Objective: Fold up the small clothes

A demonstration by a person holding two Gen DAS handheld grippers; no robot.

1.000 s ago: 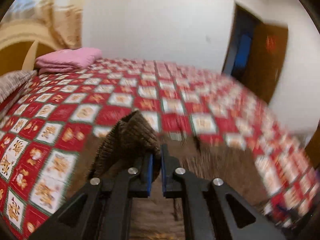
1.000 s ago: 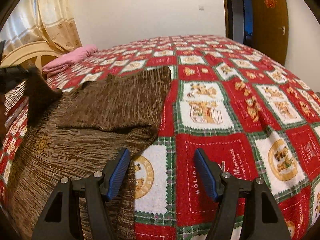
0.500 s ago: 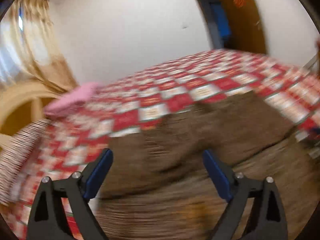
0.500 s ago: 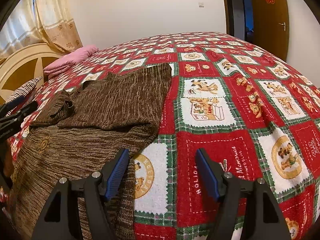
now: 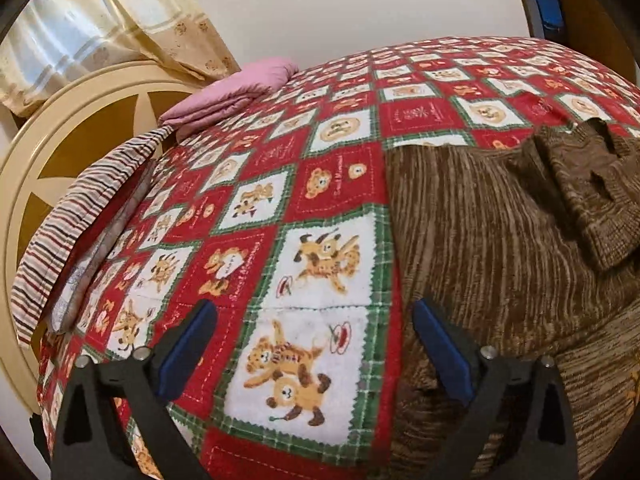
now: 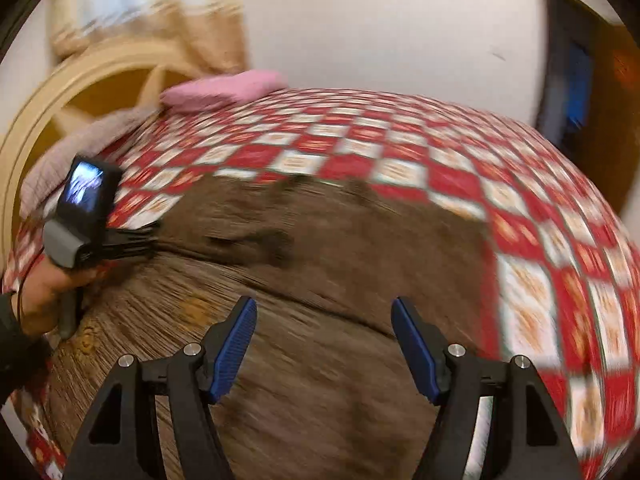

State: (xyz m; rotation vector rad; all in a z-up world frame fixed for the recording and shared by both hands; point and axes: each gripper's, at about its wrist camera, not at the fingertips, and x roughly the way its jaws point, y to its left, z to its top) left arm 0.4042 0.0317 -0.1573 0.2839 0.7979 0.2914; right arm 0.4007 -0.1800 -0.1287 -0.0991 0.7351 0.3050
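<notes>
A brown knitted sweater (image 5: 500, 240) lies flat on the red patchwork bedspread (image 5: 320, 208), with a sleeve (image 5: 592, 196) folded over its body. My left gripper (image 5: 316, 344) is open and empty, low over the bedspread at the sweater's left edge. The sweater (image 6: 320, 264) shows blurred in the right wrist view. My right gripper (image 6: 324, 340) is open and empty above the sweater's middle. The left gripper's body (image 6: 86, 216) shows at the sweater's left edge, held in a hand.
A folded pink blanket (image 5: 236, 92) and a striped pillow (image 5: 88, 208) lie by the cream round headboard (image 5: 60, 128). A curtain (image 5: 120, 16) hangs behind. A dark doorway (image 6: 572, 92) stands at the right. Bedspread runs right of the sweater (image 6: 560, 264).
My left gripper opened, let go of the sleeve, which now lies on the sweater, and drew back left. My right gripper swung left from the bedspread to over the sweater.
</notes>
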